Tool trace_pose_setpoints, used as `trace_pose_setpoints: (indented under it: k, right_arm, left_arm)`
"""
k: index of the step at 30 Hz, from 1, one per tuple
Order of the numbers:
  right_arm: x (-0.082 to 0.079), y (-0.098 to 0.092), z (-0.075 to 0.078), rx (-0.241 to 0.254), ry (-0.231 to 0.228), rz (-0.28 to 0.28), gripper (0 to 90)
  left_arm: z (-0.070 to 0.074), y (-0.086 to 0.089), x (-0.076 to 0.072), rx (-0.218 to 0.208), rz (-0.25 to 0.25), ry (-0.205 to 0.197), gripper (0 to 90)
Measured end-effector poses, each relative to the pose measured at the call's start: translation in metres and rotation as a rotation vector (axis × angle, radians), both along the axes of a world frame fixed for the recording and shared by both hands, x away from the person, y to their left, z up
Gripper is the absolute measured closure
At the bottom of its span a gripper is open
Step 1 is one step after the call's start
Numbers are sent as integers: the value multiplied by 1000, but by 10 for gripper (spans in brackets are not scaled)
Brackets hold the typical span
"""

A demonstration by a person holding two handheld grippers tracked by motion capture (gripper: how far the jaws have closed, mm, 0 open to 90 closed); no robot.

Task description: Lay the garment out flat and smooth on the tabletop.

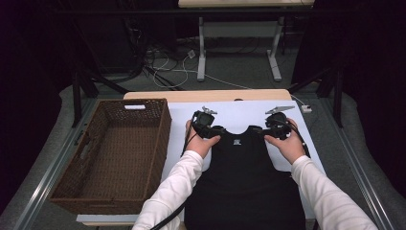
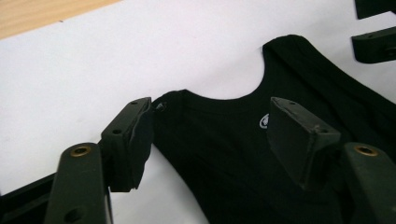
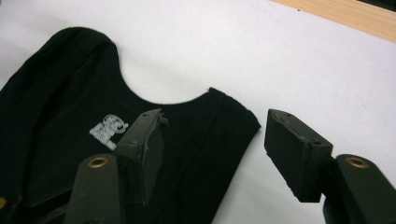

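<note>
Left gripper (image 2: 210,135) and right gripper (image 3: 212,149) both part open, each straddling a shoulder strap of the black vest (image 1: 244,177), nothing pinched. Vest lies flat on the white sheet (image 1: 230,112), neck far — wicker basket (image 1: 115,158) at left. Judged early: straps not gripped, folding and basketing left.

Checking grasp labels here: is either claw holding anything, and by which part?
Nothing is held. Both the left claw and right claw stand open, each straddling a shoulder strap of the black tank top without pinching it.
</note>
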State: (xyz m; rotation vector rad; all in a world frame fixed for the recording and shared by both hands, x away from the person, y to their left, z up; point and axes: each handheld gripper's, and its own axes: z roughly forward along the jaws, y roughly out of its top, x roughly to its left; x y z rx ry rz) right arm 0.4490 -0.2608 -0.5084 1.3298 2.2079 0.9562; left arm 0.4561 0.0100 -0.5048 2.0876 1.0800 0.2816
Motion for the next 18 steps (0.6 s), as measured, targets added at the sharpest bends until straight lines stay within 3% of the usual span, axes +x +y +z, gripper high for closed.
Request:
trace_pose_setpoints:
  k: [4,8,12,14,18]
  right_arm:
    - [9,2,-5,13,-21,-8,381]
    - [16,1,-12,37,-24,-24,459]
    - [21,0,-22,9,13,-25,511]
    - [23,-1,-25,-6,8,-39,530]
    - [31,-6,-32,20,12,-68,542]
  left_arm:
    - [-7,-2,8,9,-9,-8,339]
    - [-13,1,16,23,11,8,370]
    - [-20,6,22,54,20,-2,436]
    - [-24,6,24,64,37,-10,451]
    - [-30,4,29,98,35,-14,466]
